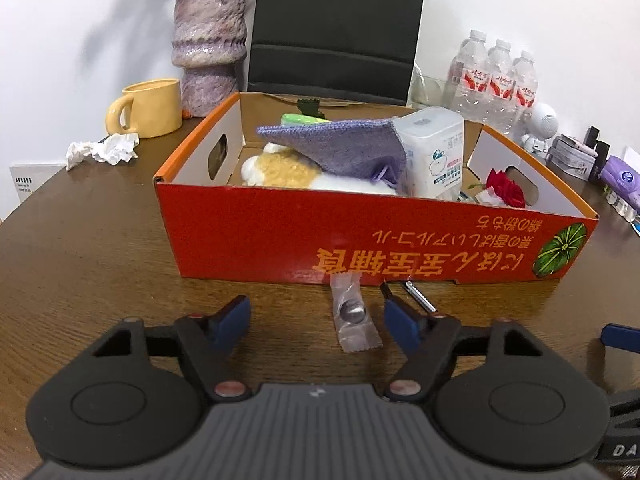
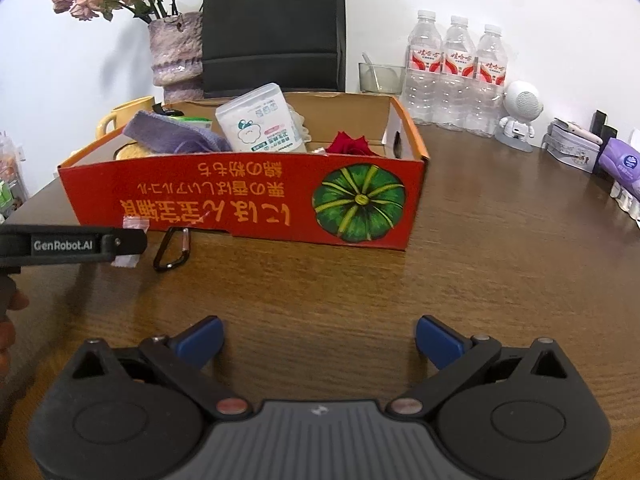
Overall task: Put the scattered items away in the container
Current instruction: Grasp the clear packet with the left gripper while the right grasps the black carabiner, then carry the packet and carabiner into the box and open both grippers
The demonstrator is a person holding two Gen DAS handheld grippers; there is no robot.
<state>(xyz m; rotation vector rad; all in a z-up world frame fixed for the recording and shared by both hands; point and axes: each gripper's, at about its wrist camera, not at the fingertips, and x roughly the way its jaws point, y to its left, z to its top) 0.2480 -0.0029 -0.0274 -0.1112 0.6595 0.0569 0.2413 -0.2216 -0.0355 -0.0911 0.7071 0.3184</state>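
Note:
An orange cardboard box (image 1: 360,236) stands on the brown table; it also shows in the right wrist view (image 2: 240,200). It holds a purple cloth (image 1: 340,148), a white tub (image 1: 436,152), a plush toy (image 1: 280,168) and a red rose (image 1: 506,190). A clear packet with a round dark item (image 1: 354,316) lies in front of the box, between my open left gripper's fingers (image 1: 318,320). A black carabiner (image 2: 172,250) lies beside it, partly behind the left gripper's right finger (image 1: 400,320). My right gripper (image 2: 318,340) is open and empty, further right over bare table.
A yellow mug (image 1: 146,108), crumpled tissue (image 1: 104,150) and a purple vase (image 1: 210,44) stand at back left. Water bottles (image 2: 454,72), a white astronaut figure (image 2: 518,116), a tin and a purple pack (image 2: 622,166) are at right. A black bag (image 2: 274,28) stands behind the box.

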